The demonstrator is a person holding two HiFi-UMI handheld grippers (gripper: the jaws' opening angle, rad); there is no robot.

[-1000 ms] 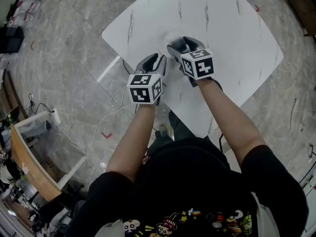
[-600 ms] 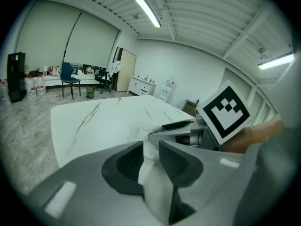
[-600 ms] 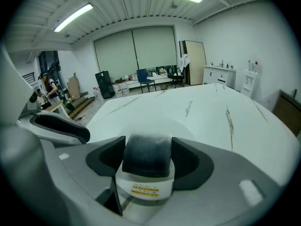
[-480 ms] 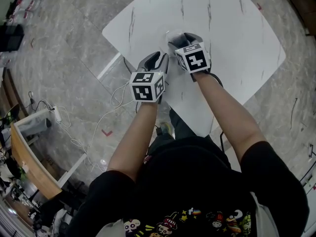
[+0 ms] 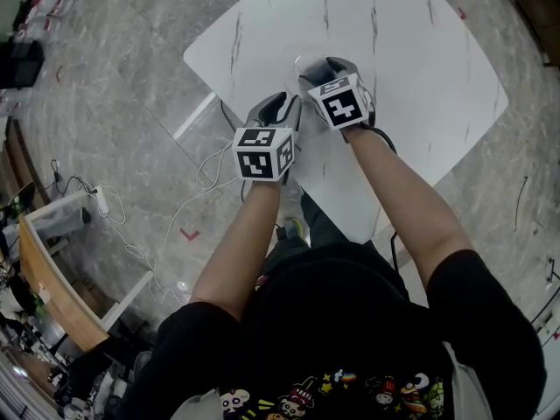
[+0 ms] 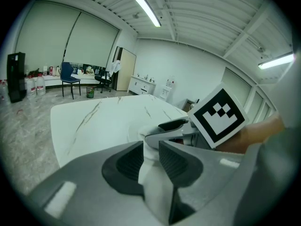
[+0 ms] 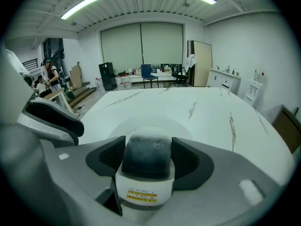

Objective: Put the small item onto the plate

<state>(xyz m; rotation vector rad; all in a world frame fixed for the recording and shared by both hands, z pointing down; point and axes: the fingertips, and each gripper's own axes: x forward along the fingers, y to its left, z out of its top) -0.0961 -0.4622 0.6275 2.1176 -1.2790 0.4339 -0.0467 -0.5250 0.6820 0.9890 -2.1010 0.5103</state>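
Small item, a white block with a dark domed top and a yellow label on its near face: clamped between the pads of the right gripper, jaws spread only to the block's width, one pad against each flank. Held above the white, grey-veined table, with the round white plate lying just beyond the jaw tips; whether item and plate touch, not readable from any view. Just beside, on the left and near the table's edge, the left gripper: jaws narrow, nipped on a white soft-looking piece that fills the gap and bulges a little past the tips, its kind unclear. Across the right of the left gripper view, one grey finger of the right gripper and its marker cube, covering part of the plate's far side; at the left of the right gripper view, a finger of the left gripper, close by but apart from the item. From the head view, both bare forearms reaching forward from a black shirt, grippers side by side over the table's near corner. Around the table, grey marble floor with white cables trailing beneath the left arm. Far back in the room, a blue chair before drawn blinds.
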